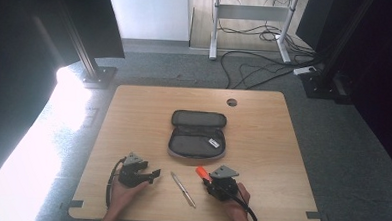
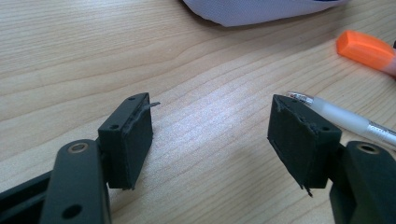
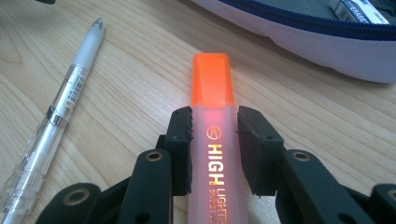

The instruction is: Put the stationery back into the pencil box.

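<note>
High view: the right gripper (image 1: 207,179) holds an orange highlighter (image 1: 202,172), the pen (image 1: 182,189) just to its left; left gripper view: the left gripper (image 2: 210,135) stands wide apart over bare table (image 2: 70,56); right gripper view: both pads press the highlighter's sides, cap pointing ahead toward the pencil case (image 3: 327,42).

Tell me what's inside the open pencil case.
Inside the open pencil case, a white eraser lies near its right end; the right gripper view shows part of its printed label. The rest is dark grey lining, and anything deeper stays hidden behind the case's wall.
</note>
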The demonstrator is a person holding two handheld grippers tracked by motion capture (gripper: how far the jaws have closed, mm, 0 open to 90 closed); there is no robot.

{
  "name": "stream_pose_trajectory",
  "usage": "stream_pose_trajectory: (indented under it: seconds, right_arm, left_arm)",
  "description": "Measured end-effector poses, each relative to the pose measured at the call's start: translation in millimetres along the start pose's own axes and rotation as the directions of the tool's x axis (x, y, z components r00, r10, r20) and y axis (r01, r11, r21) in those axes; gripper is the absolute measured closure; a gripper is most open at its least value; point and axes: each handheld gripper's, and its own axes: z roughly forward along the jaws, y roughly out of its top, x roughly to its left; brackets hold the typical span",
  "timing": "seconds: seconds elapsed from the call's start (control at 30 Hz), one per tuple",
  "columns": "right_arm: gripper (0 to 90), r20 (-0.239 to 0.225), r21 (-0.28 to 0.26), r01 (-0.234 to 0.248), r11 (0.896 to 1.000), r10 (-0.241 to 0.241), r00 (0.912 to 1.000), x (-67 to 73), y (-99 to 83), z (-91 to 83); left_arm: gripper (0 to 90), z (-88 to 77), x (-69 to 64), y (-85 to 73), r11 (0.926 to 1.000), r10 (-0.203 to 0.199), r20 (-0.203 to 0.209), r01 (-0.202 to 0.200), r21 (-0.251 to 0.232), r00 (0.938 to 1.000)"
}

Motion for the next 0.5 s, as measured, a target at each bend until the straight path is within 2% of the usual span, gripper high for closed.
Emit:
stream_pose_trajectory:
  seconds: [0.5]
  right_arm:
    - [66.1, -0.008, -0.065, -0.011, 0.998, 0.011, 0.9999, -7.8, 6.6, -18.9]
  left_arm:
    - [31.2, 0.1, 0.0, 0.1, 1.0000, 0.001, 0.001, -0.001, 0.001, 1.0000]
